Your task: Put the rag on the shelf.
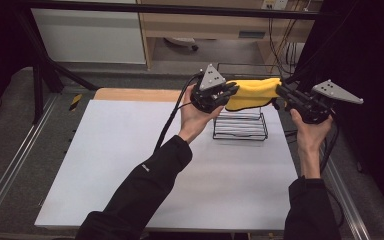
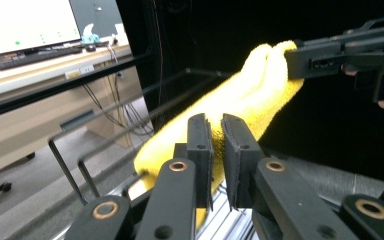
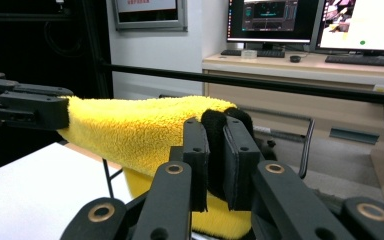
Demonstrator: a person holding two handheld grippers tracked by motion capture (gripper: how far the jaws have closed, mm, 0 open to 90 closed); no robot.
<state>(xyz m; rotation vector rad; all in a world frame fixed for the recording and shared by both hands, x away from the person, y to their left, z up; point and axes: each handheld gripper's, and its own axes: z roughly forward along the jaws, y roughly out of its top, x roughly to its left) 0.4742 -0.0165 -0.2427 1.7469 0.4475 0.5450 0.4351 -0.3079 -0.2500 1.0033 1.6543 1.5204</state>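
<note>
A yellow towel point(image 1: 252, 92) is held stretched between 2 grippers, above a black wire rack point(image 1: 240, 127) that stands on the white table point(image 1: 130, 165) at its far right. The left gripper point(image 1: 228, 92) is closed on one end of the towel, and the right gripper point(image 1: 281, 91) is closed on the other end; in each gripper view the jaws are seen pressed together with pile pinched between them. In the right gripper view a black patch is seen at the pinch, and whether it is a tag or a dark edge of the towel cannot be told.

The work in hand is judged to be hanging the towel over the rack's top bar point(image 2: 130, 97).

Several things could go wrong from here. Only a narrow edge is pinched at each end, so an end could be pulled free if the 2 hands are drawn apart. If the towel is lowered off-centre, more weight would be left on one side of the bar and the cloth could slide off. The rack looks light, so it could be tipped or pushed along the table if it is struck by a gripper or dragged by the taut cloth.

No writing can be read: the mark on the left sleeve point(image 1: 145, 167) and the text on the monitors point(image 3: 275, 20) are too small.
</note>
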